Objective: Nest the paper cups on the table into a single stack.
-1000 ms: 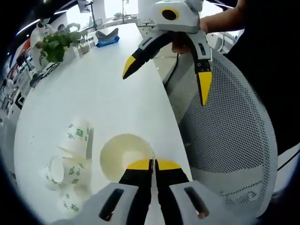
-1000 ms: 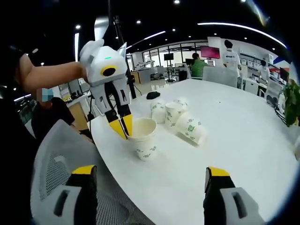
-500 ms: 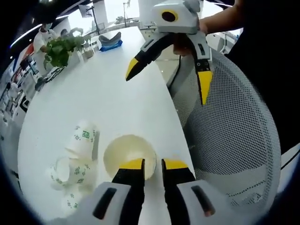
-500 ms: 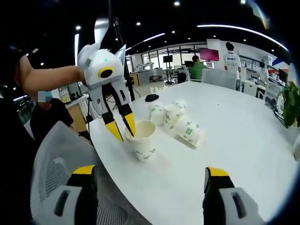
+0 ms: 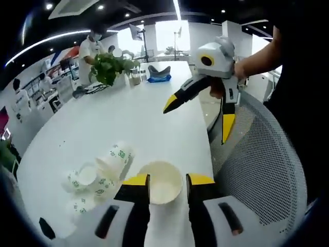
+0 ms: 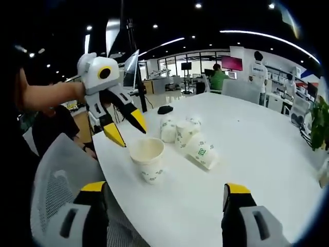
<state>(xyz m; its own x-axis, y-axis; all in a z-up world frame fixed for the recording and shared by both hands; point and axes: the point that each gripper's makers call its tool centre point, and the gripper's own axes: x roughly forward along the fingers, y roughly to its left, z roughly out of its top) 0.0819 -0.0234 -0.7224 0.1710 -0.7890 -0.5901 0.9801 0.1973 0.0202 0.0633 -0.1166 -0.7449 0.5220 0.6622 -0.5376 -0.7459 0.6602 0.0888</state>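
Note:
One paper cup (image 5: pixel 163 184) stands upright near the table edge, its mouth showing between my left gripper's (image 5: pixel 168 180) open jaws. In the right gripper view the left gripper (image 6: pixel 126 128) hovers open just above and left of that cup (image 6: pixel 147 159), apart from its rim. A cup (image 6: pixel 201 151) lies on its side behind it, with two more cups (image 6: pixel 176 131) beyond. The same lying cups (image 5: pixel 115 157) show left of the upright one. My right gripper (image 6: pixel 164 189) stands wide open and holds nothing, back from the cups; it also appears as the right gripper (image 5: pixel 200 117) over the table edge.
The white table (image 6: pixel 257 154) stretches far beyond the cups. A grey mesh chair (image 5: pixel 257 170) stands against the near edge. A potted plant (image 5: pixel 110 67) and a blue object (image 5: pixel 157 74) sit at the far end. A small black item (image 6: pixel 164 109) lies behind the cups. People stand in the background.
My left gripper was shut on the upright cup's rim; it has opened, let go and lifted up and away. The cup stays standing on the table. The right gripper stays open.

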